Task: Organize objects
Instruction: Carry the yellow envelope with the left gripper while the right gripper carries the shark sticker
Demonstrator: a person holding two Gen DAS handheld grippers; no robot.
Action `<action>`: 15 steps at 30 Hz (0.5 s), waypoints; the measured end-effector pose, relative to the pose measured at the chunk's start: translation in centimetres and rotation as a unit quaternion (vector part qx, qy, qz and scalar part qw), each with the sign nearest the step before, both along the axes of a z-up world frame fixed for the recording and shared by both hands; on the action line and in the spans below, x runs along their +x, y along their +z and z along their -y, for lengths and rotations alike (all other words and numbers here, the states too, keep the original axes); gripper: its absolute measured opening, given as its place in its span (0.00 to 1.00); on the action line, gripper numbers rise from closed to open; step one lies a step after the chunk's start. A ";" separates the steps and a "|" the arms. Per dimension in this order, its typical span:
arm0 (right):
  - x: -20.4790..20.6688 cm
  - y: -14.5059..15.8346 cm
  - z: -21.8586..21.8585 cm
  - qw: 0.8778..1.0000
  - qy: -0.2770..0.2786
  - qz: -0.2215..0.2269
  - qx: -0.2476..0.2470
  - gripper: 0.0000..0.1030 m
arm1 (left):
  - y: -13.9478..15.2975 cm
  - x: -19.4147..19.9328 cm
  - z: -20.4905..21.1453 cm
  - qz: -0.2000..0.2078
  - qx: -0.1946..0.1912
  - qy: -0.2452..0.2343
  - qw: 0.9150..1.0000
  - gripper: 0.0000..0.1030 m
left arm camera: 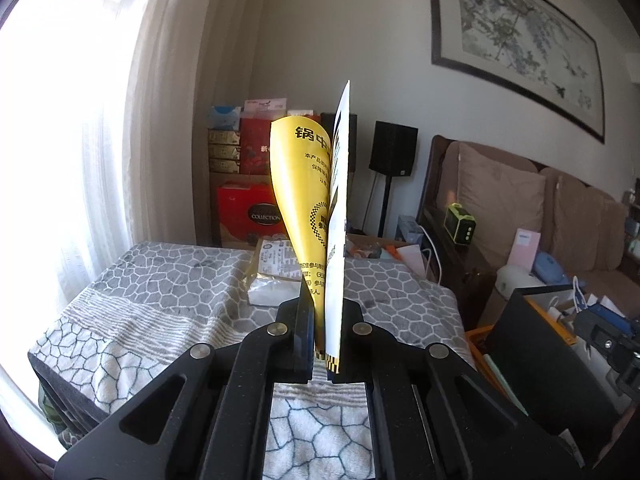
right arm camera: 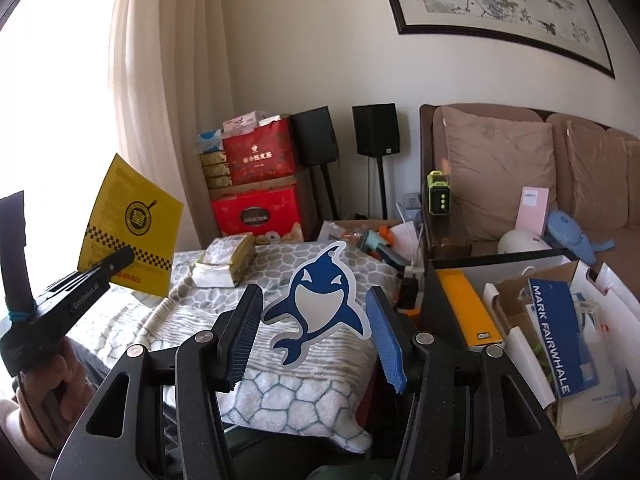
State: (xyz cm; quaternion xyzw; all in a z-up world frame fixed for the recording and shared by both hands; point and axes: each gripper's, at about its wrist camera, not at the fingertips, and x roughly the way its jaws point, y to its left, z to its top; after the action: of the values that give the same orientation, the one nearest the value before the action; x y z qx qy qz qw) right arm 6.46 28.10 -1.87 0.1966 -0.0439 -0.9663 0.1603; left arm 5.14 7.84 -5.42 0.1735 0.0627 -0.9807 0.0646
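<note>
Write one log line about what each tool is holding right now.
left tool: shut on yellow leaflet | right tool: gripping whale cutout | both above patterned towel

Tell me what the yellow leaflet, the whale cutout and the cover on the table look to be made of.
Yellow leaflet: thin glossy paper; it curls and light glows through it.
Whale cutout: probably stiff card or plastic, smooth printed face with a white die-cut border; it holds flat.
Table cover: soft fleecy fabric, like a towel or blanket; fuzzy pile and drooping folds.
</note>
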 end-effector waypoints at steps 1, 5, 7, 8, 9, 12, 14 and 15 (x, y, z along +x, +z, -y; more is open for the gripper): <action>0.0 -0.1 0.0 1.000 0.000 0.001 0.000 0.53 | 0.0 0.3 -0.1 -0.001 -0.003 -0.002 1.000 0.03; -0.2 -0.1 0.1 1.000 -0.003 0.004 0.005 0.53 | -0.2 0.1 -1.0 0.005 -0.007 -0.017 1.000 0.04; -0.1 0.0 -0.1 1.000 -0.002 0.003 0.003 0.53 | 0.1 0.4 -1.4 -0.002 -0.009 -0.023 1.000 0.04; -0.1 0.0 -0.1 1.000 -0.003 0.002 0.002 0.53 | 0.2 0.6 -1.7 -0.005 -0.012 -0.025 1.000 0.04; -0.2 0.1 -0.2 1.000 -0.003 0.002 0.000 0.53 | 0.3 0.6 -1.9 -0.007 -0.016 -0.029 0.999 0.04; -0.2 0.1 -0.6 1.000 -0.008 0.002 -0.002 0.53 | 0.6 0.7 -2.1 -0.008 -0.017 -0.033 0.999 0.04; -0.3 0.1 -0.8 1.000 -0.011 0.002 -0.002 0.53 | 0.7 0.6 -2.0 -0.007 -0.015 -0.033 0.999 0.04; -0.3 0.2 -1.0 1.000 -0.013 0.002 -0.003 0.53 | 0.7 0.5 -2.1 -0.005 -0.013 -0.034 0.999 0.04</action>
State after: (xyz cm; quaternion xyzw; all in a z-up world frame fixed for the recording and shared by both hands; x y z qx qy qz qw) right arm 6.19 29.11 -1.70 0.1971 -0.0495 -0.9679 0.1480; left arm 5.63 9.91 -4.71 0.1694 0.0443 -0.9840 0.0330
